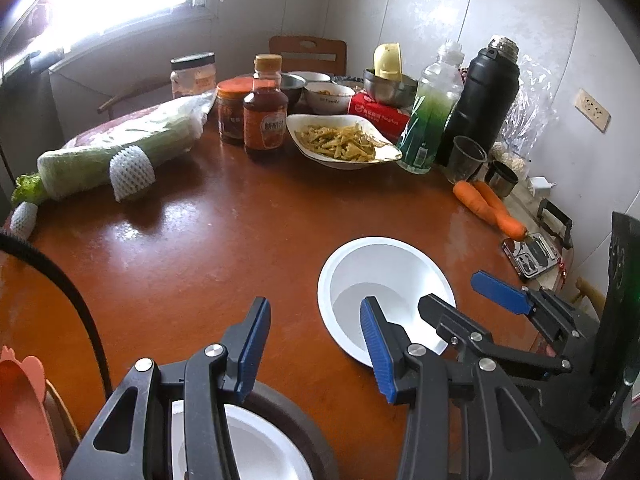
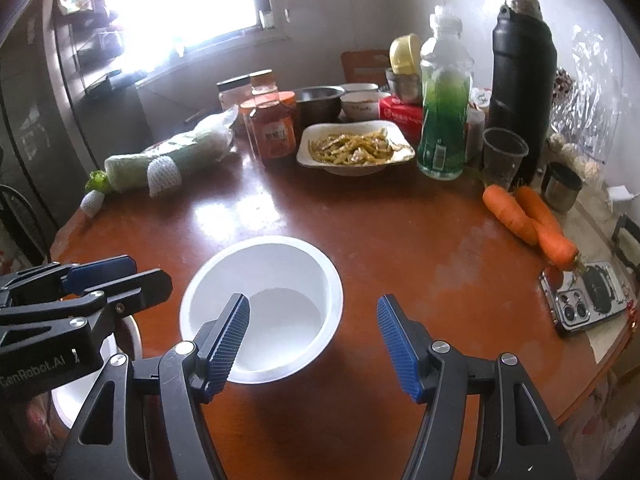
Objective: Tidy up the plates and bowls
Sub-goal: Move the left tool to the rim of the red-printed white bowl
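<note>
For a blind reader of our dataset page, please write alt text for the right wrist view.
The open right claw hovers over an empty white bowl on a brown table, with the left claw beside it. Behind stand a plate of food, bottles, two carrots and a phone.

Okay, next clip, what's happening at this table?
A person is tidying dishes with two hand-held grippers. Both are open and hold nothing. The right hand-held gripper is poised at an empty white bowl on the brown table, one finger over its rim. The left hand-held gripper hangs over a second white bowl sitting in a dark plate at the near edge. A plate of food, bottles and two carrots crowd the far side.
</note>
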`<action>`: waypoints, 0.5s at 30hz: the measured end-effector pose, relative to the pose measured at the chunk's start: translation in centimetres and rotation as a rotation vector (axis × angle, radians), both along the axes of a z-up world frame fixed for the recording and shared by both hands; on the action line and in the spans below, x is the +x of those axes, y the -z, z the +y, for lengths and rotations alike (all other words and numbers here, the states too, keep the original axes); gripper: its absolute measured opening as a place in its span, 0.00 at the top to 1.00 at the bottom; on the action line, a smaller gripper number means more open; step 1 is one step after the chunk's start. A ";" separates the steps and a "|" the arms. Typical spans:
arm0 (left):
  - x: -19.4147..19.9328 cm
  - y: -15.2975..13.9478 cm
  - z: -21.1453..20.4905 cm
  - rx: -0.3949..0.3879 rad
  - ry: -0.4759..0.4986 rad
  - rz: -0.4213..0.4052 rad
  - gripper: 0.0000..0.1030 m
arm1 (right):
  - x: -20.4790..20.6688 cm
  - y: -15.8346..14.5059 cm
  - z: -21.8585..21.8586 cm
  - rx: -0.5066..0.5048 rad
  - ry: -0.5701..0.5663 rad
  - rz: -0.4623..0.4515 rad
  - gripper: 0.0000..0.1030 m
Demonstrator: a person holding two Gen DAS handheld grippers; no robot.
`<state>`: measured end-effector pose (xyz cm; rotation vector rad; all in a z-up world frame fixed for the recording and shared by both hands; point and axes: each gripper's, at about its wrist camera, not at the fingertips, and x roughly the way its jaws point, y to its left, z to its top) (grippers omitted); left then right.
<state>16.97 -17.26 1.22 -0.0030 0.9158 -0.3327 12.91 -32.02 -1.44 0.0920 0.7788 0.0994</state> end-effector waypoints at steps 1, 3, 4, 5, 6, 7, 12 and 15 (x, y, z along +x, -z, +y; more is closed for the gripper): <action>0.1 0.1 -0.2 0.000 0.001 0.003 0.55 | 0.1 0.2 -0.1 0.000 0.003 0.005 0.34; 0.3 0.3 -0.6 0.002 0.006 0.010 0.55 | 0.2 0.5 -0.3 0.001 0.004 0.014 0.34; 0.5 0.4 -0.7 0.001 0.009 0.015 0.55 | 0.3 0.6 -0.4 0.001 0.004 0.017 0.34; 0.6 0.6 -0.9 -0.003 0.012 0.023 0.55 | 0.3 0.8 -0.5 0.001 0.003 0.022 0.34; 0.8 0.7 -1.0 -0.006 0.014 0.031 0.55 | 0.4 1.0 -0.5 0.002 0.002 0.028 0.34; 0.9 0.9 -1.2 -0.005 0.015 0.037 0.55 | 0.5 1.0 -0.5 0.002 -0.001 0.032 0.34; 1.5 1.4 -1.6 -0.006 0.015 0.049 0.55 | 0.8 1.7 -0.4 -0.003 -0.019 0.049 0.34; 2.0 1.7 -1.8 -0.006 0.015 0.060 0.55 | 1.0 2.0 -0.5 0.001 -0.019 0.059 0.34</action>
